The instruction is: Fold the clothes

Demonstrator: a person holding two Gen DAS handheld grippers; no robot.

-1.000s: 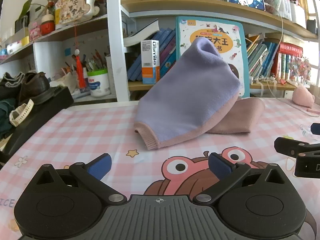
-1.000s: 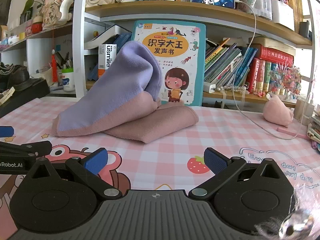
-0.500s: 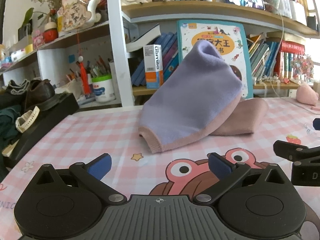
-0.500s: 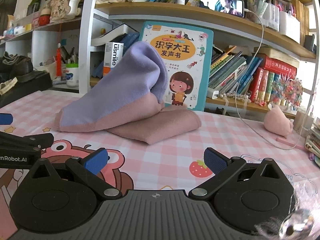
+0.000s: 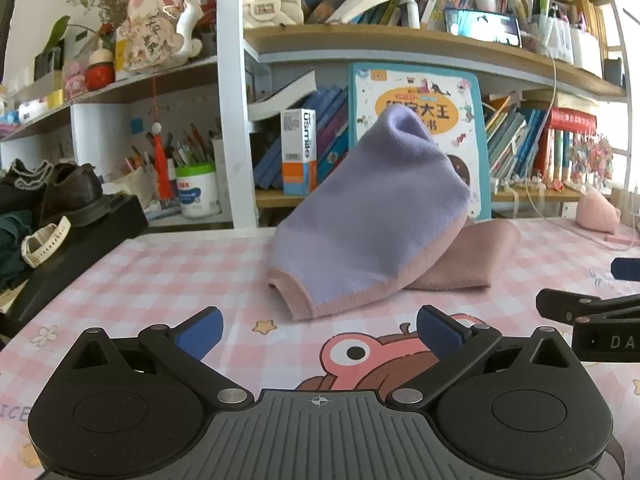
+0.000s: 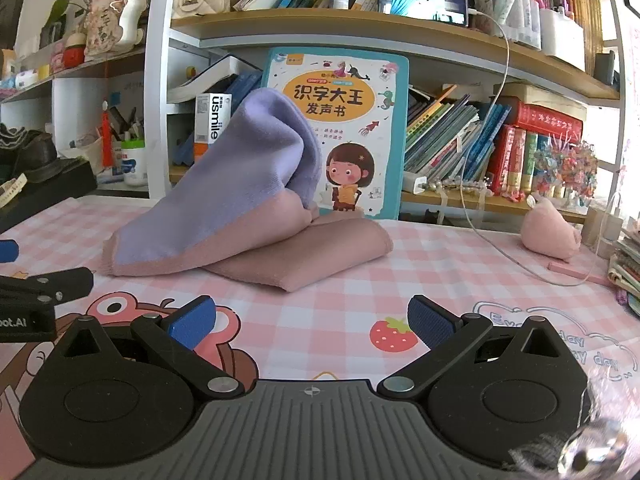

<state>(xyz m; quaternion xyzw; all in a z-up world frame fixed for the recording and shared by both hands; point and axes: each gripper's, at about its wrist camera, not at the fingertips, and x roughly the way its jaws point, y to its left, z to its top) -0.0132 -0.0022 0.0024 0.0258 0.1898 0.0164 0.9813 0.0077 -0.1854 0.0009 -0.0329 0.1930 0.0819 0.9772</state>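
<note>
A box (image 5: 298,151) on the shelf reads "usmile"; the book (image 6: 344,120) behind carries Chinese characters (its lower left hidden). The garment (image 5: 372,224), lilac and pink, lies heaped at twelve o'clock, well beyond both grippers. Left gripper (image 5: 319,330) and right gripper (image 6: 311,319) gape wide, empty.

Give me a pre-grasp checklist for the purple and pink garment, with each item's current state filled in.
1. Left gripper open and empty: ok.
2. Right gripper open and empty: ok.
3. Purple and pink garment lying flat for folding: not ok, it stands in a peak.
4. Ribbed pink hem visible and unobstructed facing the left gripper: ok.
5. Checked tablecloth bare between the right gripper and garment: ok.
6. Garment touching the children's book behind: cannot tell.
</note>
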